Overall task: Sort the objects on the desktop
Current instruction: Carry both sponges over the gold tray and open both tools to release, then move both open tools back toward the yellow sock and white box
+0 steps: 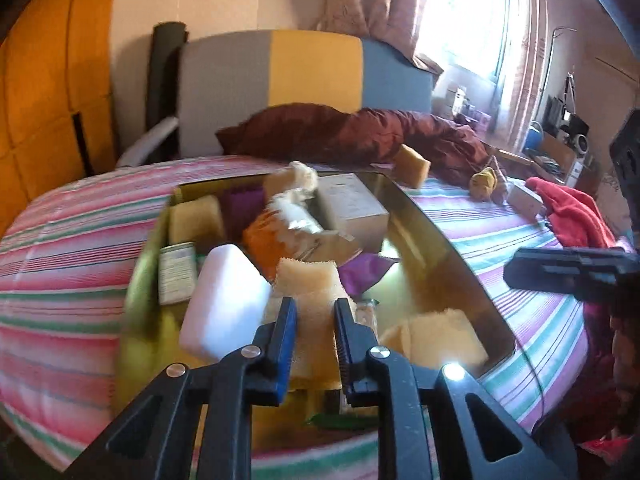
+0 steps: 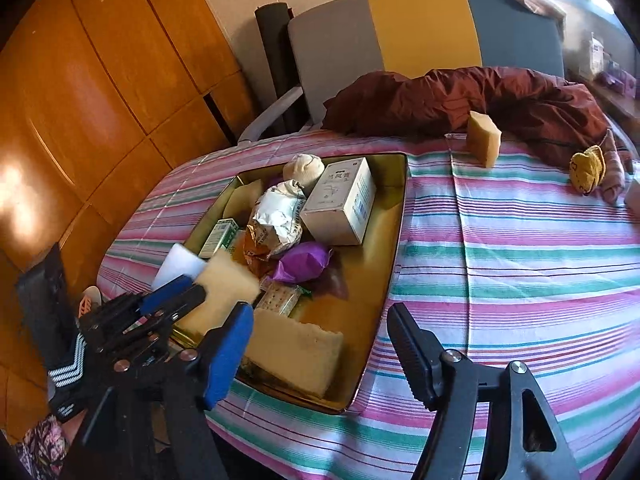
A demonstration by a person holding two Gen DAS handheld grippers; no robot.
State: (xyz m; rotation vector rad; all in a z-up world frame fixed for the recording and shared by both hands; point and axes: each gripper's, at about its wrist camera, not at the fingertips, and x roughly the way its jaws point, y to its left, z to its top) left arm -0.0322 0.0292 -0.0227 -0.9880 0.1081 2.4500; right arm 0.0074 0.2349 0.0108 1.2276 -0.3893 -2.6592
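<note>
My left gripper [image 1: 316, 314] is shut on a yellow sponge [image 1: 310, 280] and holds it over the near end of a gold tray [image 1: 440, 232]. The right wrist view shows the same held sponge [image 2: 228, 284] beside a white foam block [image 2: 180, 266]. In the tray lie a white box [image 2: 340, 200], a foil bag [image 2: 276, 216], a purple packet [image 2: 300, 266], a small green-and-white box [image 2: 220, 236] and another sponge [image 2: 296, 352]. My right gripper [image 2: 320, 354] stands open above the tray's near corner, with nothing pressed between its pads.
The tray rests on a striped bedcover [image 2: 520, 260]. Further back, outside the tray, lie a loose sponge [image 2: 484, 140], a yellow plush toy [image 2: 588, 170] and a maroon quilt [image 2: 460, 96]. A red cloth [image 1: 572, 208] lies at the right; wooden panels [image 2: 100, 80] stand left.
</note>
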